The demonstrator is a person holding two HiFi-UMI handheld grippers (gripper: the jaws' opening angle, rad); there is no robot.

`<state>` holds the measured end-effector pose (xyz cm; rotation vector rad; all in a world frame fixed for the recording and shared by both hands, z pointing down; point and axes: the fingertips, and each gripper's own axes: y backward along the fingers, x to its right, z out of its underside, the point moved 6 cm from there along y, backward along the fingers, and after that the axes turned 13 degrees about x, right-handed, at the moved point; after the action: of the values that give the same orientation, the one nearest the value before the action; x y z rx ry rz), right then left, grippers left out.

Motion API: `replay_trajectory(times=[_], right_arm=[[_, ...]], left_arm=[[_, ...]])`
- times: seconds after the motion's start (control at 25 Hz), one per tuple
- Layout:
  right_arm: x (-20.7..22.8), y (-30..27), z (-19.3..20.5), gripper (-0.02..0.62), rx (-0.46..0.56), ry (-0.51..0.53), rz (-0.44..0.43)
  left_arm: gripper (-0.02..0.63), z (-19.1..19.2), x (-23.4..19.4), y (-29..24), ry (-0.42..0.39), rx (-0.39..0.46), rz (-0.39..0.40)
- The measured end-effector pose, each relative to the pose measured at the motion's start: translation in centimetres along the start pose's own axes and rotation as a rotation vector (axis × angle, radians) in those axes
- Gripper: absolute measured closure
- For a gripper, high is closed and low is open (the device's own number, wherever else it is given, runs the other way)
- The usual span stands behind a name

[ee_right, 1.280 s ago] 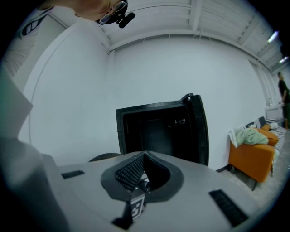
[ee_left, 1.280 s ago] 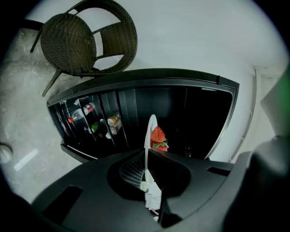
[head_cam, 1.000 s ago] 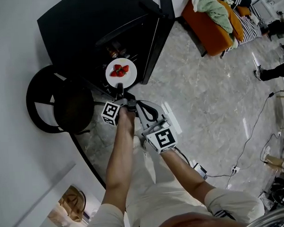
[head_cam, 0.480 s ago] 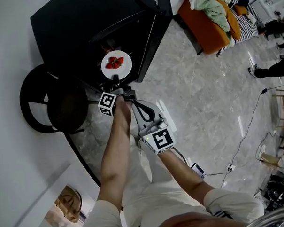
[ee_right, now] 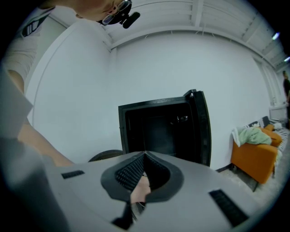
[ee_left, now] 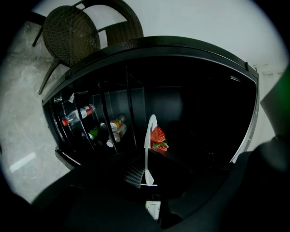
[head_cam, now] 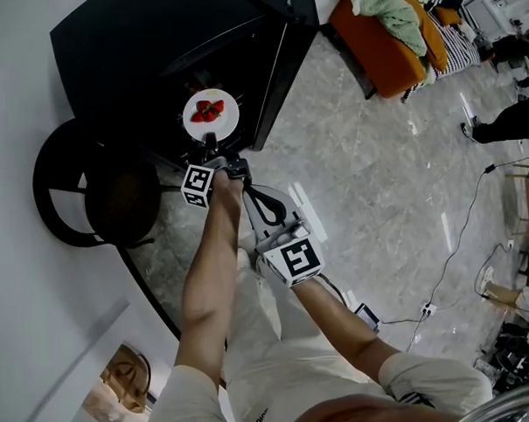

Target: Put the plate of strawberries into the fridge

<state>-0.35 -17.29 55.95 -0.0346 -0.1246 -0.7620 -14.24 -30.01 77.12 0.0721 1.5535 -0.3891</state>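
Note:
A white plate [head_cam: 211, 114] carries a few red strawberries [head_cam: 208, 110] and hangs at the mouth of the open black fridge [head_cam: 152, 44]. My left gripper [head_cam: 211, 146] is shut on the plate's near rim. In the left gripper view the plate [ee_left: 147, 145] shows edge-on, with the strawberries [ee_left: 158, 137] on its right side and the dark fridge cavity behind. The left gripper [ee_left: 147, 175] pinches its lower edge there. My right gripper [head_cam: 249, 187] stays back beside the left forearm, shut and empty. In its own view the right gripper [ee_right: 144, 157] has its pads meeting, facing the fridge [ee_right: 158, 131].
The fridge door [head_cam: 284, 61] stands open to the right. Bottles [ee_left: 78, 113] and cans [ee_left: 116, 125] fill racks left of the plate. A dark wicker chair [head_cam: 97, 191] stands by the wall on the left. An orange sofa [head_cam: 388, 43] with clothes is at the back right; cables [head_cam: 443, 285] lie on the marble floor.
My left gripper has carried the plate up the picture and a little left, closer into the fridge opening. The right gripper has stayed where it was.

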Motion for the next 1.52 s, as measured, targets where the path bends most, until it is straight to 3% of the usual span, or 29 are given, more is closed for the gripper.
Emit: replay_trajectory(times=[0.48, 0.84, 1.52], right_arm=[[0.6, -0.1, 0.6, 0.583, -0.002, -0.034, 0.001], [1.8, 0.5, 0.6, 0.583, -0.01, -0.034, 0.019], [2.9, 1.1, 1.1, 0.583, -0.017, -0.037, 0.024]], left_arm=[[0.597, -0.4, -1.6, -1.3, -0.032, -0.002, -0.07], [0.597, -0.5, -2.1, -2.6, 0.032, 0.101, -0.07], [0.597, -0.6, -1.7, -4.1, -0.013, 0.16, -0.099]])
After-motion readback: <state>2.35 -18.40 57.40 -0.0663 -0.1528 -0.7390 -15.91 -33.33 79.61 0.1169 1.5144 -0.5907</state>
